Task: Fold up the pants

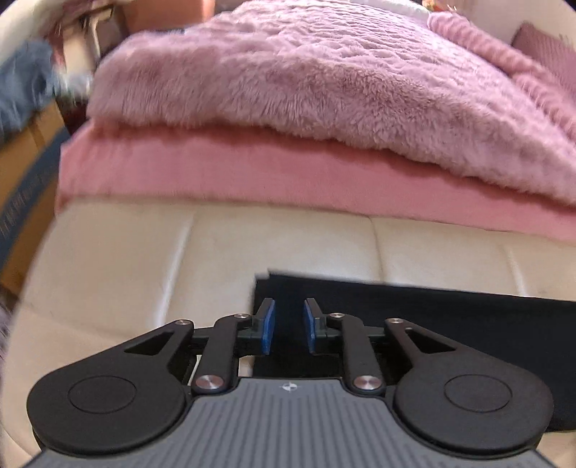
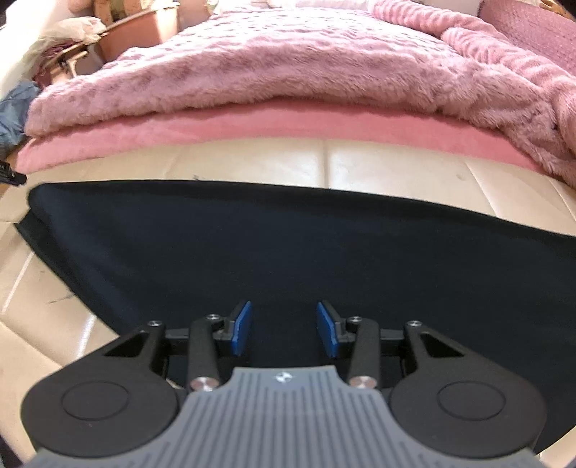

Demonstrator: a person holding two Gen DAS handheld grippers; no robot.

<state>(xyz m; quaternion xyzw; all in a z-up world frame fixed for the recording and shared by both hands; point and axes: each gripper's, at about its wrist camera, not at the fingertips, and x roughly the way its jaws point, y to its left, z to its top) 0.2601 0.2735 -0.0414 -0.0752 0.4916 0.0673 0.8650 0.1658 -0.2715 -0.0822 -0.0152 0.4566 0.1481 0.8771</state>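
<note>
The black pants (image 1: 432, 316) lie flat on a cream padded surface (image 1: 126, 270), and their left end with a square corner shows in the left wrist view. My left gripper (image 1: 289, 325) hovers over that left end, its blue pads (image 1: 268, 325) apart with only dark fabric visible below the gap. In the right wrist view the pants (image 2: 252, 244) spread wide across the cream surface (image 2: 396, 162). My right gripper (image 2: 284, 328) stands open above the near part of the cloth, gripping nothing.
Behind the cream surface runs a pink sheet (image 1: 216, 169) under a fluffy pink blanket (image 1: 324, 72). A cardboard box (image 1: 25, 162) and blue cloth (image 1: 21, 82) sit at the far left. A brown tub (image 2: 144, 28) stands at the back left.
</note>
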